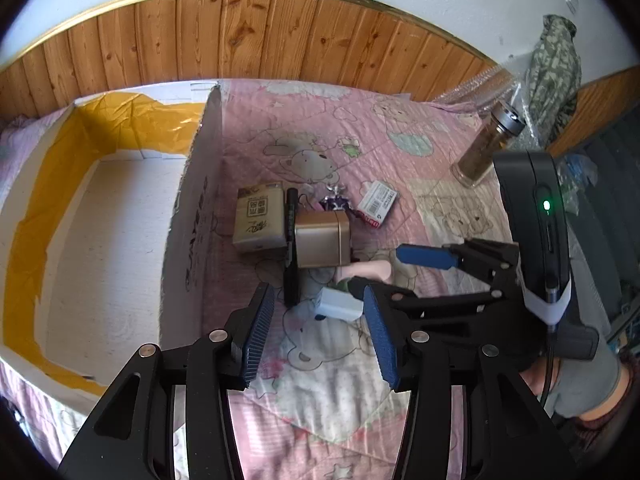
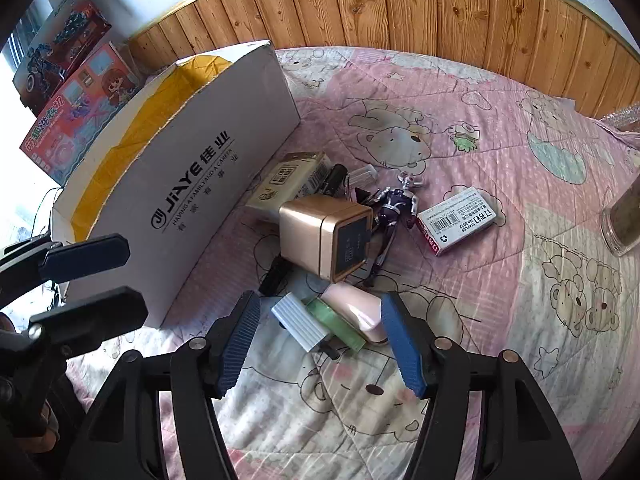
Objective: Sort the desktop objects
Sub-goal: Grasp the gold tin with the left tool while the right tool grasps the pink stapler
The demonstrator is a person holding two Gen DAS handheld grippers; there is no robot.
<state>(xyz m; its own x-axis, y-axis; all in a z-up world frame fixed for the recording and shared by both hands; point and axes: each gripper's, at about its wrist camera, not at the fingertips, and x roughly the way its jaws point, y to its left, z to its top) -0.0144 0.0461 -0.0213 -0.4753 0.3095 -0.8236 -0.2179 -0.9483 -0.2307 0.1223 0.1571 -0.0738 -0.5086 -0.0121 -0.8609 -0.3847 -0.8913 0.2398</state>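
Right tool (image 2: 320,338) wide open, holding nothing, left tool (image 1: 318,334) likewise, cardboard box (image 1: 192,216) interior bare.

Support surface: pink quilt (image 2: 460,92) with cartoon-bear print. White cardboard box (image 2: 192,184) rests on it, open-topped. Just right of the box: tan packet (image 2: 288,182), gold tin (image 2: 324,236), toy figure (image 2: 394,210), staples box (image 2: 456,220). Nearer than the tin: white ribbed block (image 2: 300,320), green bar (image 2: 336,322), pink case (image 2: 358,308), possibly touching. Glass jar (image 1: 486,146) well right of the box.
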